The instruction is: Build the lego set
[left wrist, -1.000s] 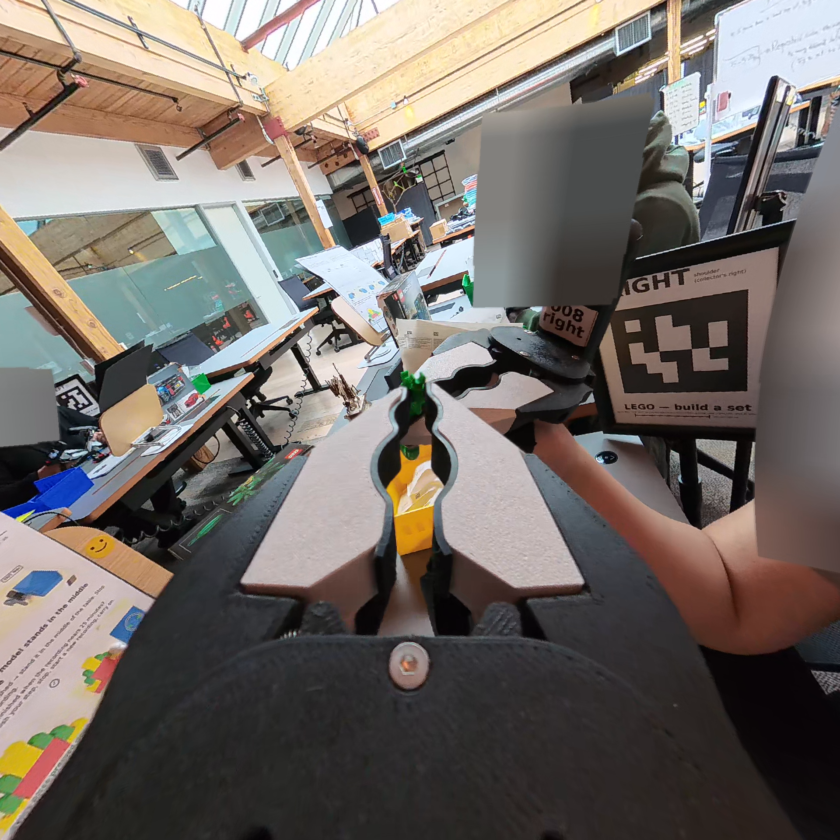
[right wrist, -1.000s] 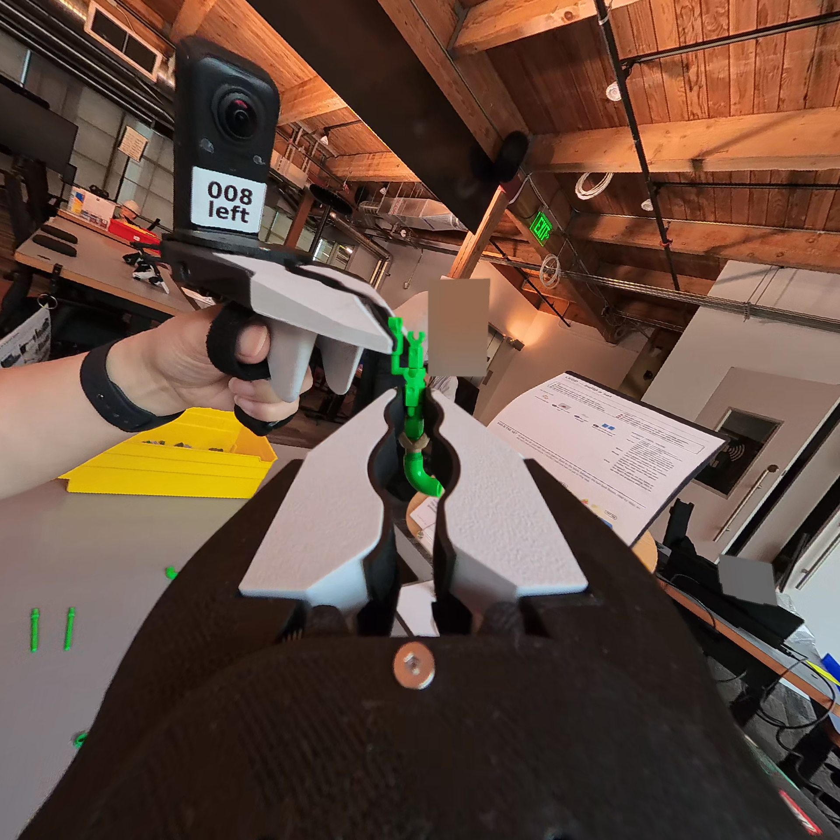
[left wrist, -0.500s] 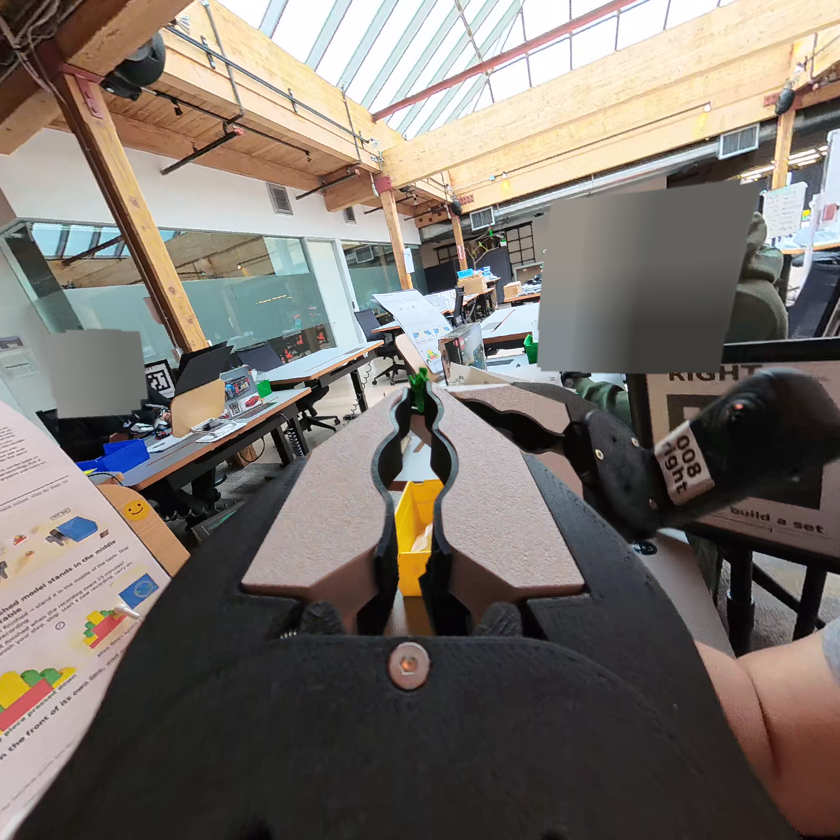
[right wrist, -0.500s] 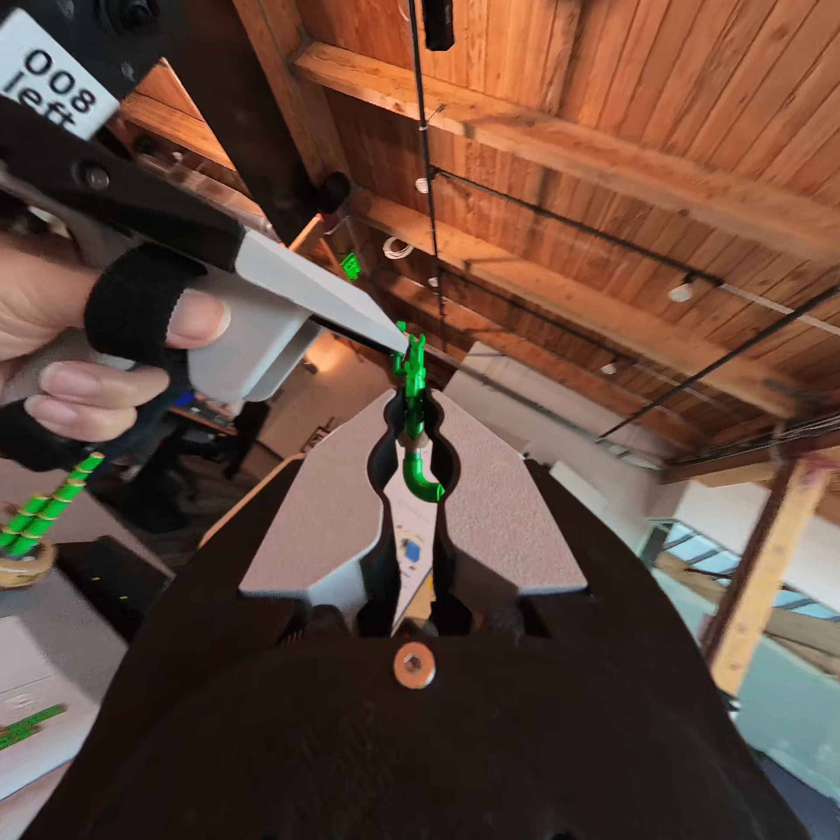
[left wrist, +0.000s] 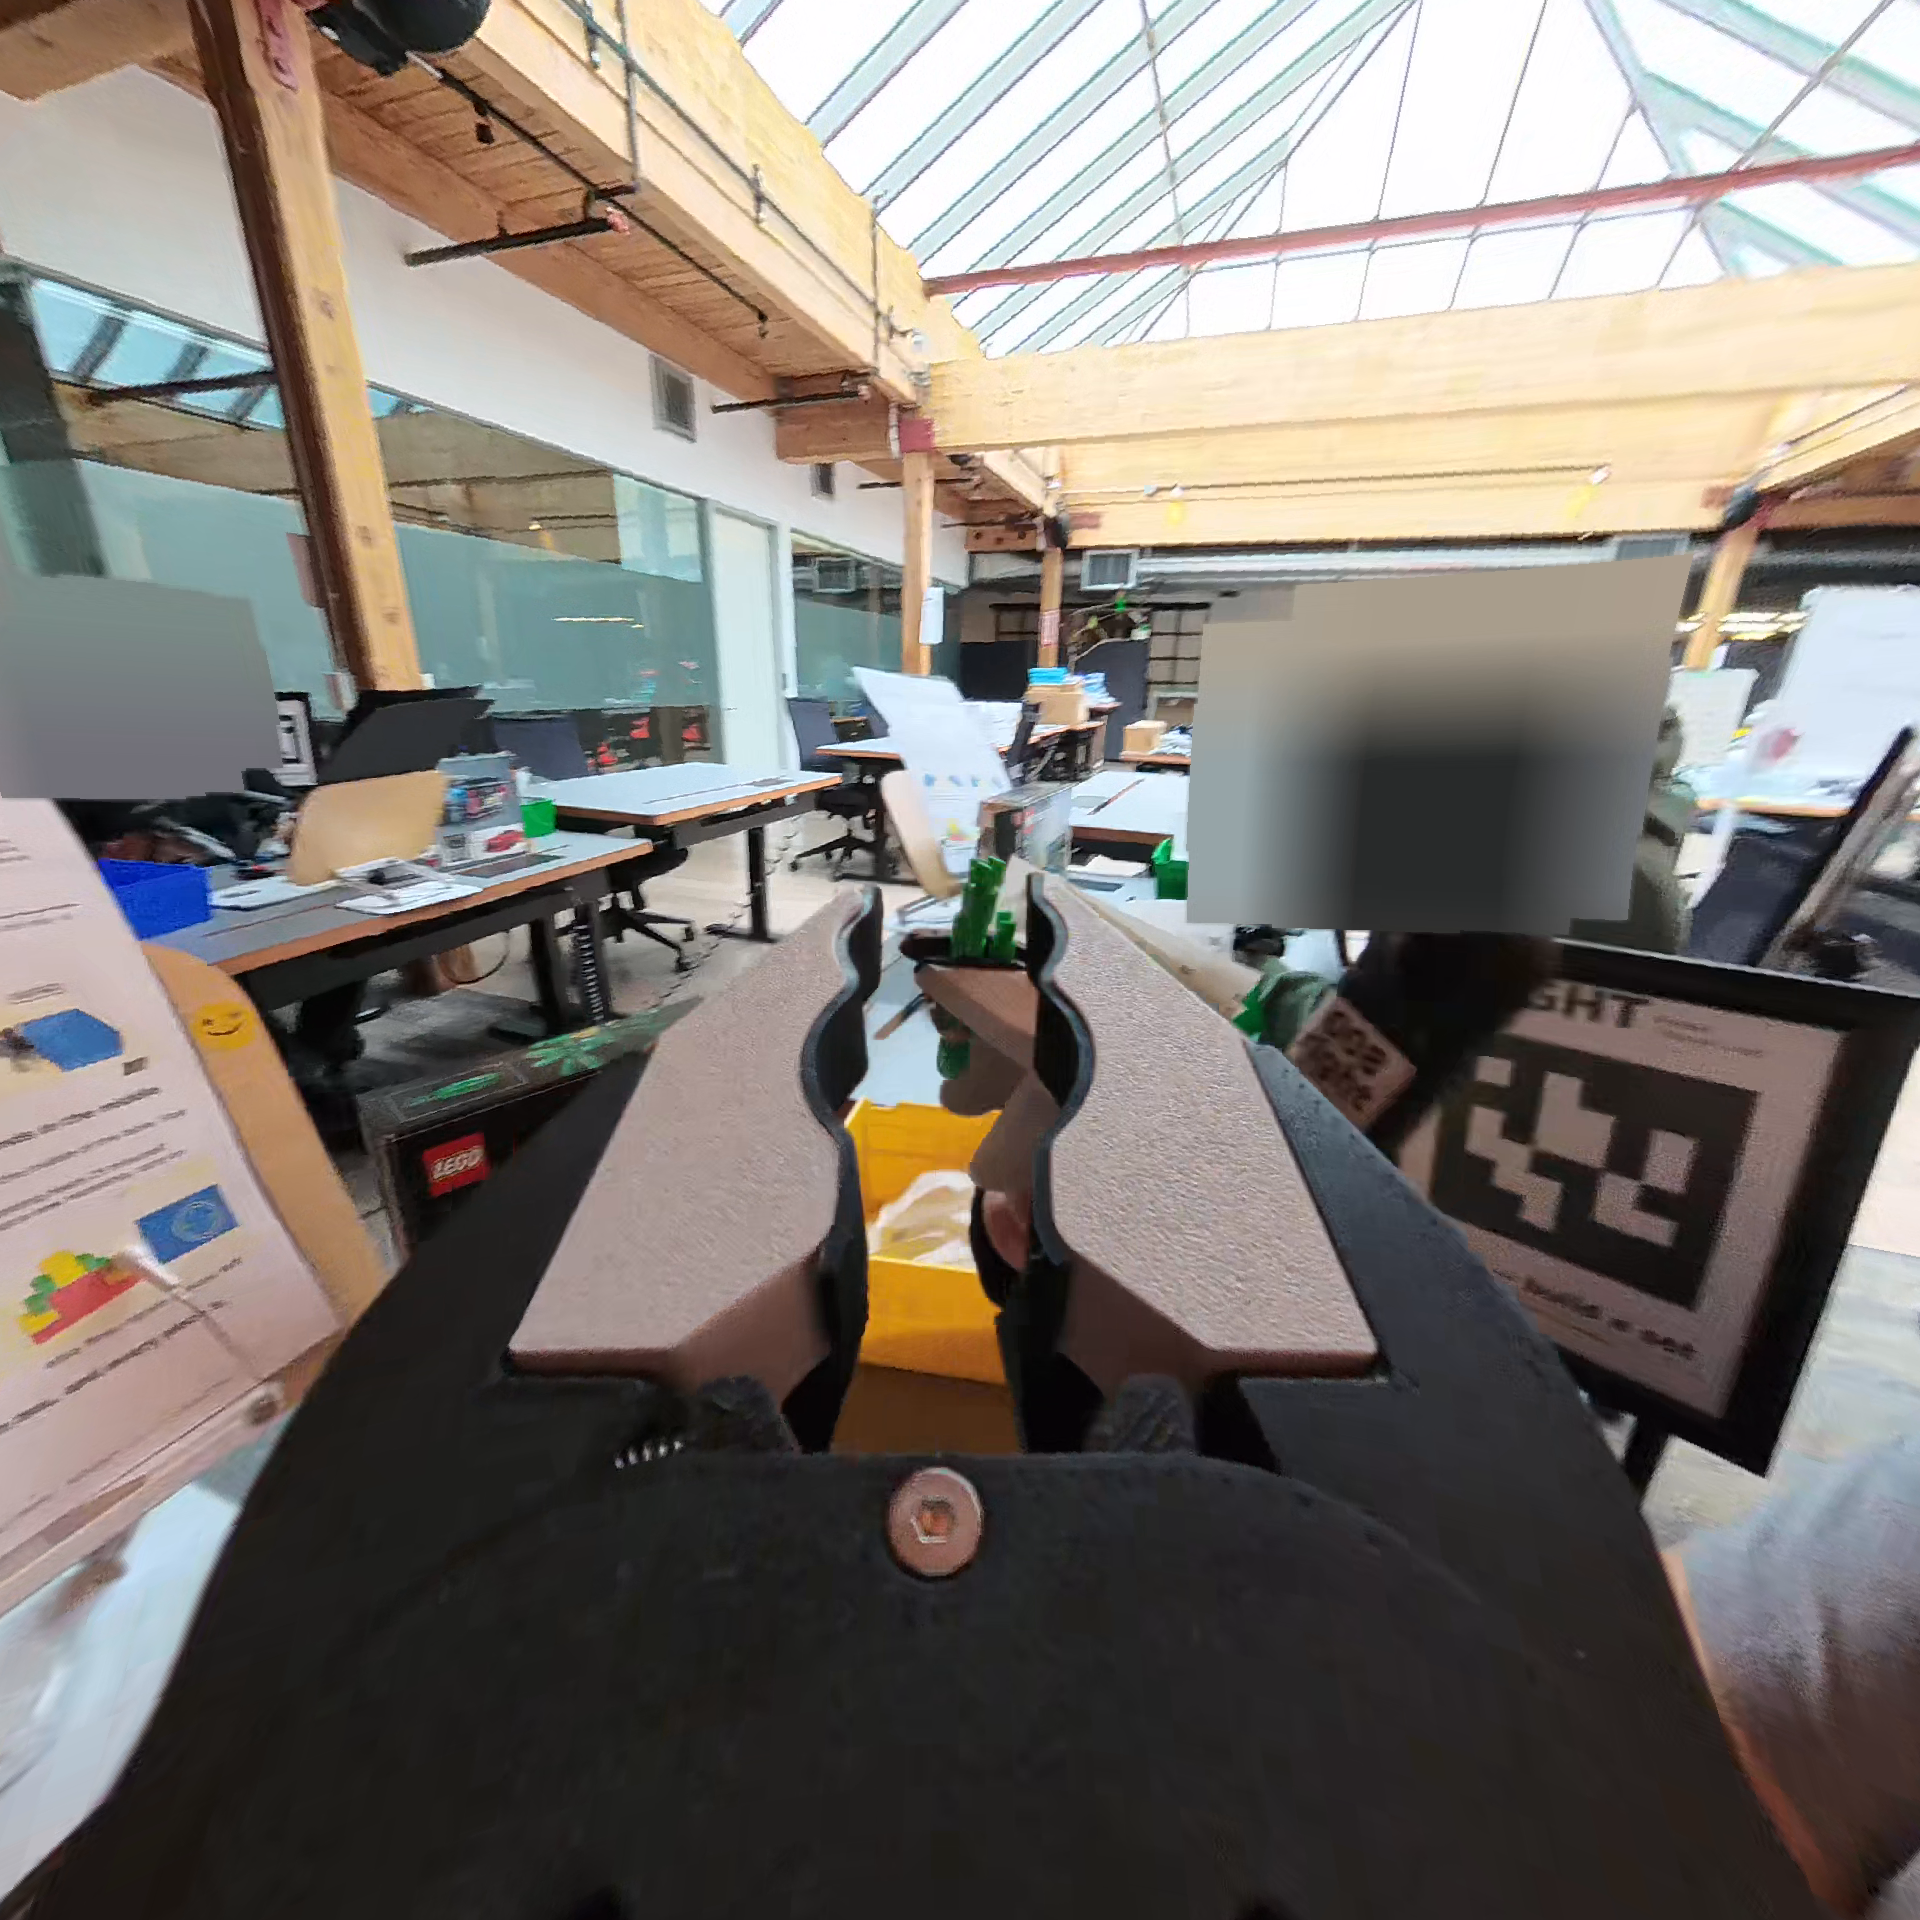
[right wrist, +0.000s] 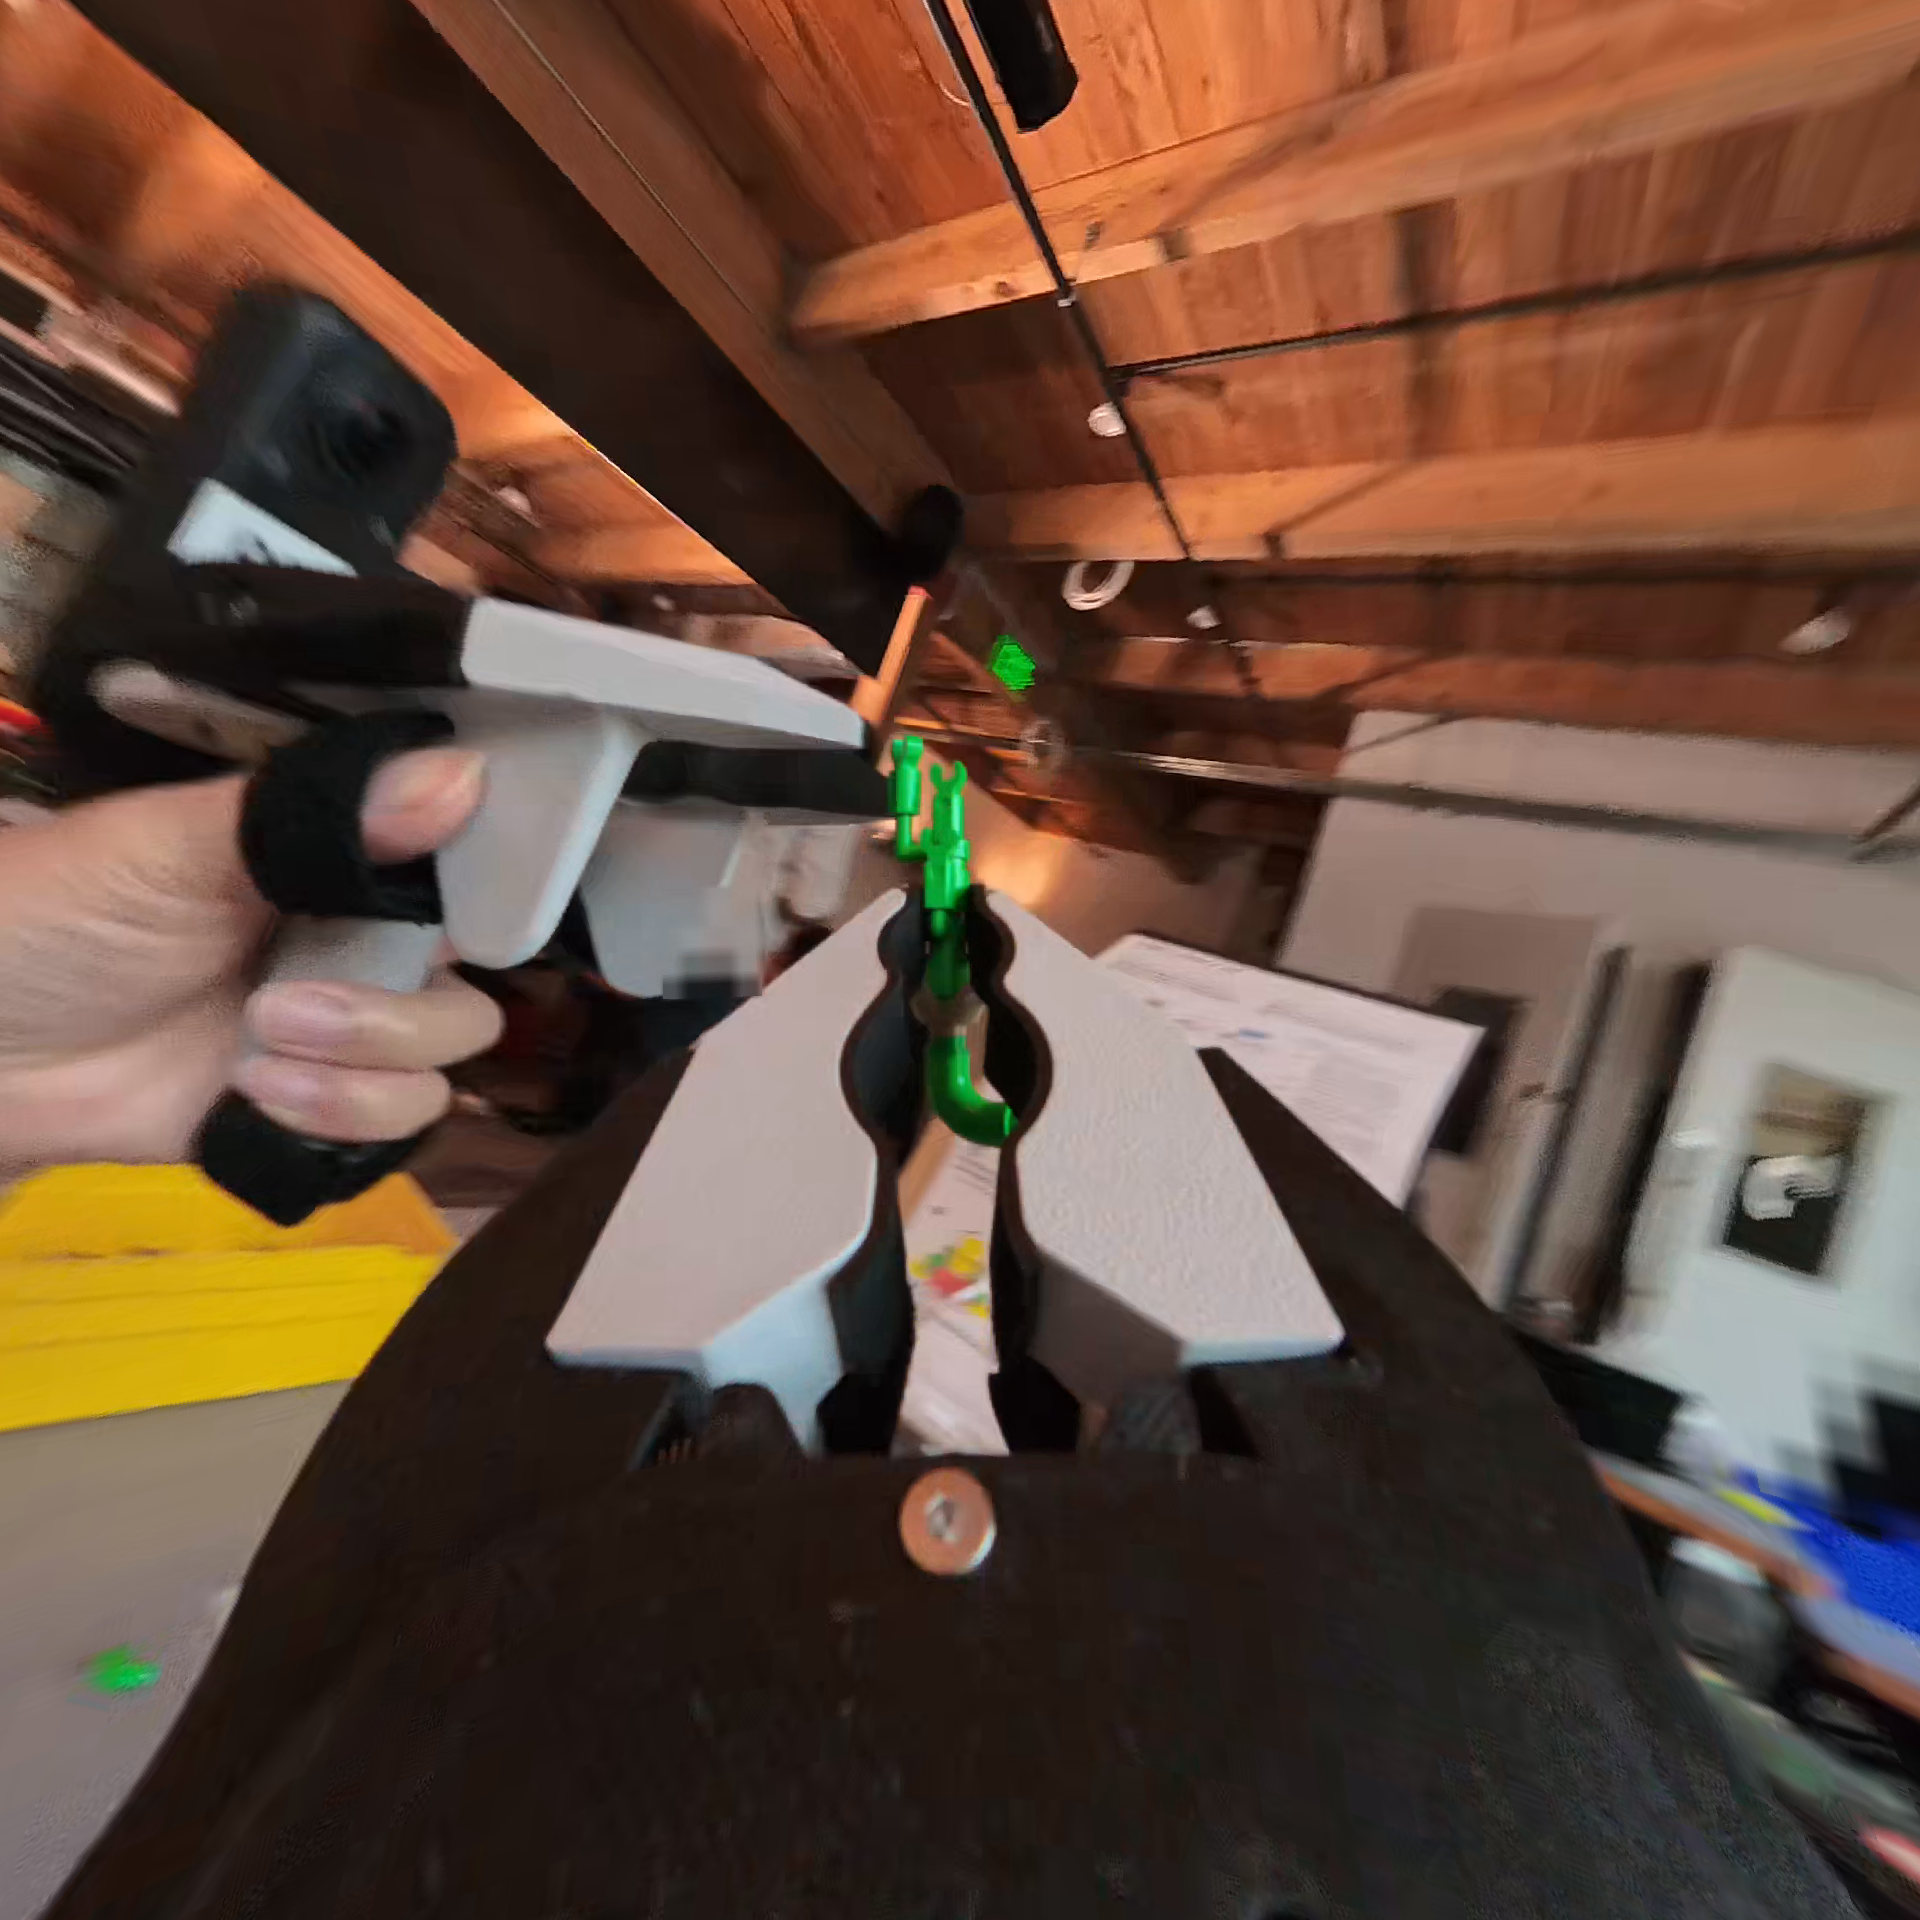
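My right gripper point(right wrist: 943, 904) is shut on a thin green Lego plant stem point(right wrist: 940, 831). Its pronged top sticks out past the fingertips and its hooked end point(right wrist: 971, 1101) hangs between the fingers. My left gripper point(left wrist: 954, 902) is open, its jaws apart on either side of the stem's green top point(left wrist: 977, 920). In the right wrist view the left gripper point(right wrist: 878, 779) comes in from the left, held in a hand, with its tip at the stem's top prong. The right gripper's fingers point(left wrist: 987, 1013) show between my left fingers.
A yellow parts bin point(left wrist: 914, 1247) lies below the grippers and shows at the left in the right wrist view point(right wrist: 187, 1299). An instruction sheet point(left wrist: 104, 1195) stands at the left and a marker board point(left wrist: 1621, 1174) at the right. A loose green piece point(right wrist: 123, 1673) lies on the table. My left and right fingertips are right by each other.
My left gripper has opened; it was shut at the stem's top before. The right gripper still holds the stem. Both views have tipped back down from the ceiling.
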Tool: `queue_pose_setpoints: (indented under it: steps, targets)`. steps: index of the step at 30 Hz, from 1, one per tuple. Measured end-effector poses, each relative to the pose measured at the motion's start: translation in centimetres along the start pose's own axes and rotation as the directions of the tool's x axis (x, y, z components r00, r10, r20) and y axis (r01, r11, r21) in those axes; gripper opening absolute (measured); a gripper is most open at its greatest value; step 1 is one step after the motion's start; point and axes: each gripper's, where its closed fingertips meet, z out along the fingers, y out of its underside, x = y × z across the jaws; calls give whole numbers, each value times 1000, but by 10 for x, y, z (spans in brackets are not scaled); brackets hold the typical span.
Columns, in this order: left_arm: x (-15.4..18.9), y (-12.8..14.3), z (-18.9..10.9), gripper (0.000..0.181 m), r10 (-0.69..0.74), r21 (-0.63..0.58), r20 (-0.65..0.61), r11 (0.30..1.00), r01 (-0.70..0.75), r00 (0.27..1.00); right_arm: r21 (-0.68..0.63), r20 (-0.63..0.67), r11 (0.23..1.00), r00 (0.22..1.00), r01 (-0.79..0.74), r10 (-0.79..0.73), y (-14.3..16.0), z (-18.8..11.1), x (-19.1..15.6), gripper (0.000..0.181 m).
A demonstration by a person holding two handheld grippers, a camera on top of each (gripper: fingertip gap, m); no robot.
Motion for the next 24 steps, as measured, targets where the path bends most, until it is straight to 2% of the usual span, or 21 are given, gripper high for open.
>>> queue_pose_setpoints:
  steps: [3, 5, 7, 11, 15, 21, 24]
  targets:
    - [-2, -6, -7, 24, 9, 0, -77, 1000, -9, 997, 7, 147, 972, 962, -233, 230, -8, -4, -3, 4]
    - [-1, -1, -7, 23, 54, -36, -108, 998, -59, 993, -21, 180, 962, 946, -272, 271, -6, -5, -3, 4]
    - [4, 3, -4, 23, 99, -57, -130, 993, -107, 987, -33, 169, 968, 953, -249, 251, -2, -5, -1, 4]
    - [7, 10, 3, 9, 238, -85, -111, 965, -248, 965, -40, 187, 975, 956, -221, 224, -2, -2, -9, 4]
    - [6, 14, 6, 3, 304, -110, -89, 943, -313, 948, -59, 170, 979, 964, -195, 202, 1, 0, -11, 4]
    - [2, 15, 7, 2, 276, -103, -50, 955, -280, 960, -53, 123, 989, 982, -137, 142, 3, 0, -7, 4]
    - [2, 14, 8, 2, 245, -81, -28, 966, -246, 969, -43, 57, 998, 998, -36, 38, 1, 0, -4, 4]
